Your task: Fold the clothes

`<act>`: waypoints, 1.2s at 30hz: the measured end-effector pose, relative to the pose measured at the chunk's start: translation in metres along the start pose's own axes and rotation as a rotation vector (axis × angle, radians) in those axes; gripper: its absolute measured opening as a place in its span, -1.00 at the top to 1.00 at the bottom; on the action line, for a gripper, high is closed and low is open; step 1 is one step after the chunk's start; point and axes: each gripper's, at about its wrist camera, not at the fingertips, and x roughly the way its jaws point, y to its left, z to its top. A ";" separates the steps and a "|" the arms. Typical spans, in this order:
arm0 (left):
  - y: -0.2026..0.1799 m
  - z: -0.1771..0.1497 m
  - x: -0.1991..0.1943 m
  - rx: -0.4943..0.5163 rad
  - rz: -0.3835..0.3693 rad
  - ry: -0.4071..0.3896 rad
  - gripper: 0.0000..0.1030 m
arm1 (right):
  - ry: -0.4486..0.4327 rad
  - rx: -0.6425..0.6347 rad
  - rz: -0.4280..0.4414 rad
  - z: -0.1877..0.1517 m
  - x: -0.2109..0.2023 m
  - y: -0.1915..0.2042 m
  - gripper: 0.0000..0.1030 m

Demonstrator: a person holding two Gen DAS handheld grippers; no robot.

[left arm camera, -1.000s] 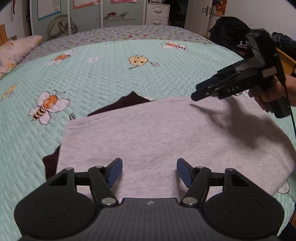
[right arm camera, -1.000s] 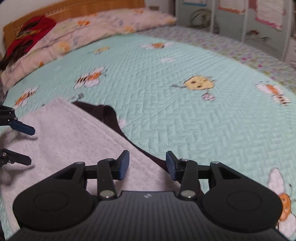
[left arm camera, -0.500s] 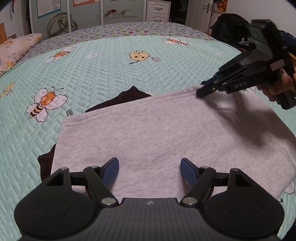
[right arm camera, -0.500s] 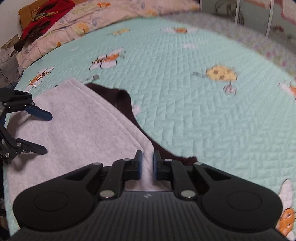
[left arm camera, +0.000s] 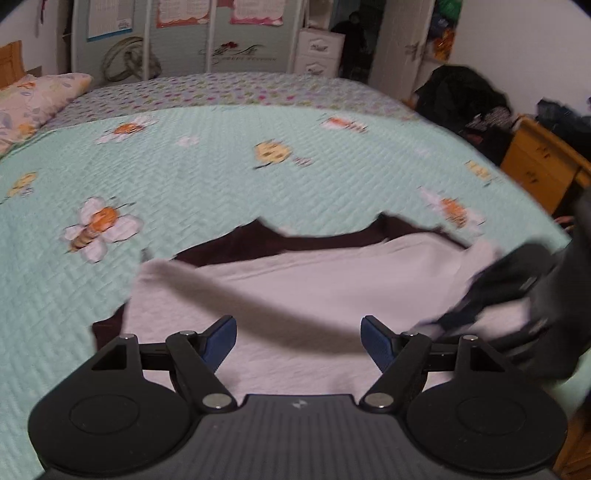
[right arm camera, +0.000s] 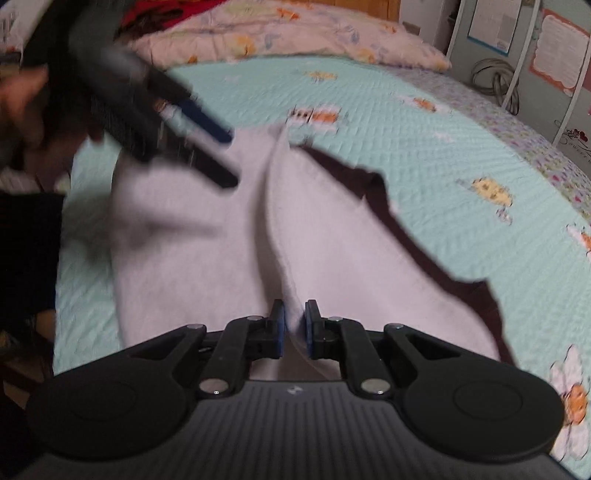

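A light grey garment lies on the bed over a dark brown garment that shows along its far edge. My right gripper is shut on a raised fold of the grey garment, which stands up as a ridge between the pads. In the left wrist view the right gripper is a blur at the right, with grey cloth lifted around it. My left gripper hovers open over the near part of the grey garment with nothing between its fingers. The right wrist view shows the left gripper held by a hand.
The bed has a mint quilt printed with bees. Pillows lie at its head. A wooden cabinet with dark clothes piled beside it stands off the bed's right side. Wardrobe doors are behind.
My right gripper shut on the grey garment's far edge and dragged it across, raising a fold and baring more dark cloth. My left gripper rose a little and opened slightly wider.
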 end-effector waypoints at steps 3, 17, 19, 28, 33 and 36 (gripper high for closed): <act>-0.015 0.013 0.001 0.031 -0.035 -0.056 -0.71 | -0.003 0.021 -0.005 -0.004 0.004 0.002 0.73; -0.018 -0.011 0.072 0.072 -0.012 0.100 -0.70 | -0.089 0.246 -0.057 0.016 -0.005 -0.103 0.48; -0.018 -0.014 0.072 0.074 -0.008 0.096 -0.71 | -0.023 0.245 -0.052 0.015 0.013 -0.121 0.43; -0.026 -0.018 0.068 0.116 0.019 0.081 -0.73 | 0.118 0.204 0.054 0.016 0.047 -0.148 0.14; -0.026 -0.019 0.069 0.110 0.019 0.080 -0.76 | 0.162 0.270 0.153 0.017 0.042 -0.156 0.18; -0.027 -0.019 0.069 0.116 0.025 0.081 -0.76 | 0.168 0.279 0.167 0.017 0.038 -0.153 0.49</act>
